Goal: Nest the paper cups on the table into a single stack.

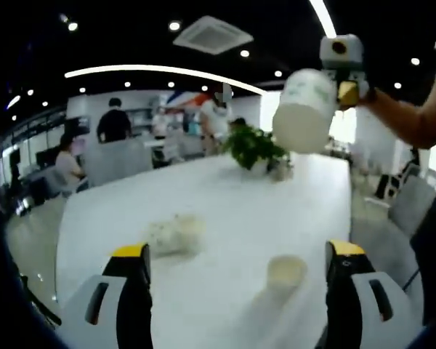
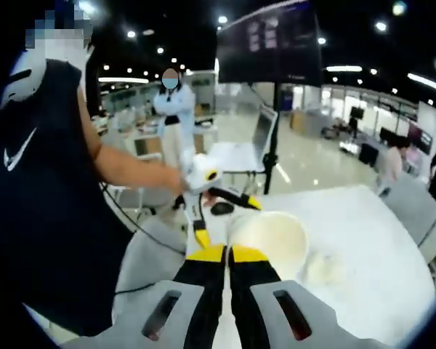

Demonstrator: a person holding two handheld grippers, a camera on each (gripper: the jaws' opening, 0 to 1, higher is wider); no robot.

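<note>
My right gripper (image 2: 219, 253) is shut on the rim of a white paper cup (image 2: 272, 236), which it holds in the air above the white table (image 2: 363, 218). In the left gripper view the same cup (image 1: 305, 109) hangs tilted at the upper right from the right gripper (image 1: 346, 91). My left gripper (image 1: 237, 251) stands open low over the table (image 1: 203, 189), with an upright paper cup (image 1: 285, 273) between its jaws, nearer the right one. Another paper cup (image 1: 176, 233) lies on its side just beyond the left jaw. It appears blurred in the right gripper view (image 2: 323, 269).
A potted plant (image 1: 254, 145) stands at the table's far end. Grey chairs (image 1: 410, 203) line the right side. The person (image 2: 43, 203) holding the grippers stands at the table's edge. A screen on a stand (image 2: 269, 43) and other people are in the room behind.
</note>
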